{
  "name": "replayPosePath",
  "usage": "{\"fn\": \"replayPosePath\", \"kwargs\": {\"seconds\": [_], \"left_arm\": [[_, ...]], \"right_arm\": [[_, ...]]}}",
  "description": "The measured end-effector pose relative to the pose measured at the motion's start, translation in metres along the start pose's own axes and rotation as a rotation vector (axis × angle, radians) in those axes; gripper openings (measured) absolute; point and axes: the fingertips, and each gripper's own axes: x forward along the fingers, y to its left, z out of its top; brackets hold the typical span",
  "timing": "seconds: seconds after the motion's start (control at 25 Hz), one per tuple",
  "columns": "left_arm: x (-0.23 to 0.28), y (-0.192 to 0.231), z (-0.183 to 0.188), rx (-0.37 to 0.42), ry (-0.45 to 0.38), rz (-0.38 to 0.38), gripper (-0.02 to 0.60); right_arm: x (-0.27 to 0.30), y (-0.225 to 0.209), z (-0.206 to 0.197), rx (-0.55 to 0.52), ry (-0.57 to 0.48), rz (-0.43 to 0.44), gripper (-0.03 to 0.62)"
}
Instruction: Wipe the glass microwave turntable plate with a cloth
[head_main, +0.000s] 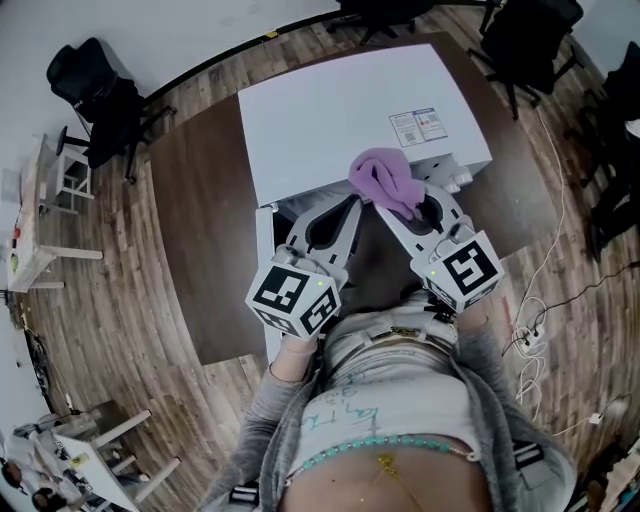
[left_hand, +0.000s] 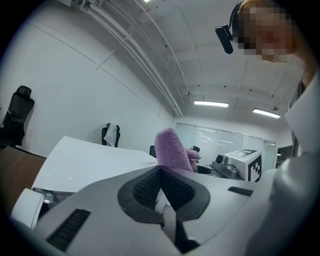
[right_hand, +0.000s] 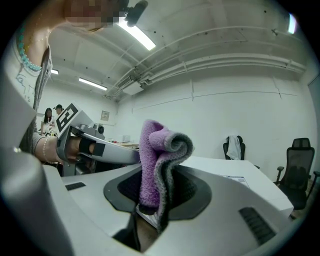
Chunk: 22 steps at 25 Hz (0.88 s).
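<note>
Pointing level, the right gripper (head_main: 402, 207) clamps a purple cloth (head_main: 381, 177); the left gripper (head_main: 347, 208) beside it is closed, empty.

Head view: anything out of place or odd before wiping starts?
Nothing spilled or damaged. The purple cloth is bunched in the right gripper's jaws; the left gripper is shut, empty. Only oddity: no glass plate shows in any view, just the white microwave's top.

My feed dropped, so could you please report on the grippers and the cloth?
Left gripper shut, empty. Right gripper shut on cloth. Plate not in view. Nothing seen in the way.
</note>
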Motion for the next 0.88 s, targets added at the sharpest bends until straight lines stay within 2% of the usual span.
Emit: {"fn": "replayPosePath", "kwargs": {"seconds": [0.88], "left_arm": [[-0.002, 0.003, -0.009, -0.025, 0.016, -0.001, 0.011]], "right_arm": [[0.009, 0.004, -0.014, -0.008, 0.055, 0.007, 0.119]]}}
